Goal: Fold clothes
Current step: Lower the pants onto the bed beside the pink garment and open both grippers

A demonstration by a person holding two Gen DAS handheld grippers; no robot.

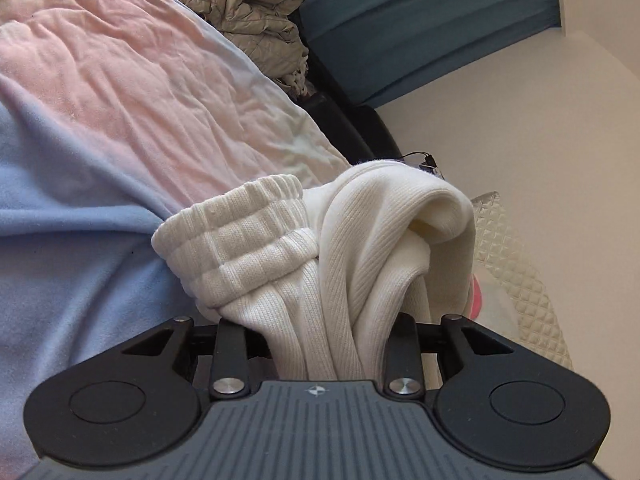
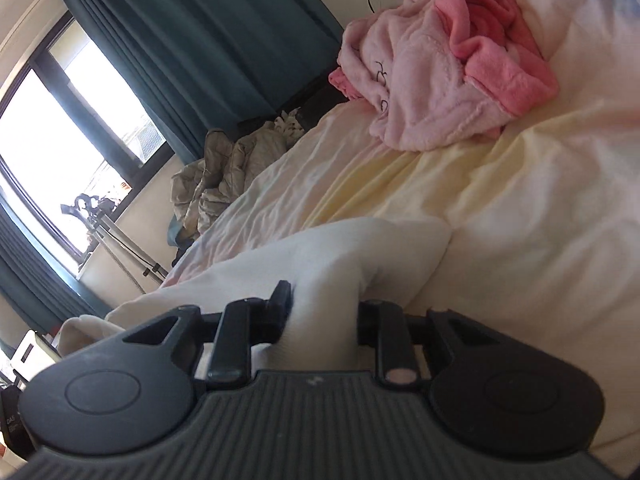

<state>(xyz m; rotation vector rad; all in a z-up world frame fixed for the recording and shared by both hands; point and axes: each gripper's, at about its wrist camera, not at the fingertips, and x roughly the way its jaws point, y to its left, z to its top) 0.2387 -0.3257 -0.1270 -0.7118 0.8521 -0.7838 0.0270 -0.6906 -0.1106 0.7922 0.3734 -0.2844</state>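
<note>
1. Left hand-held gripper (image 1: 320, 332): black, two-fingered, tilted sideways over the bed; its jaws are closed on a bunched white ribbed-knit garment (image 1: 360, 248), gathered between them.
2. Right hand-held gripper (image 2: 324, 320): black, likewise tilted; a pinched fold of the same white garment (image 2: 320, 256) is held between its jaws. This view is blurred.
3. White garment, position: held above and against the bed by both grippers. In the left wrist view its thick ribbed cuff (image 1: 236, 236) is turned toward the left and the folds run up and away from the jaws. In the right wrist view the long axis is stretched from lower left to upper right across the sheet.
4. Bed sheet, wrinkled, pastel pink, blue and pale yellow (image 1: 120, 92): spread beneath the garment.
5. Fluffy pink robe-like heap with darker pink trim (image 2: 440, 68): lying farther up the bed, well apart from the garment.
6. Crumpled grey-beige quilted item (image 1: 256, 20): piled beside the bed edge.
7. Teal curtain (image 2: 208, 40): hanging by a bright window (image 2: 48, 152).
</note>
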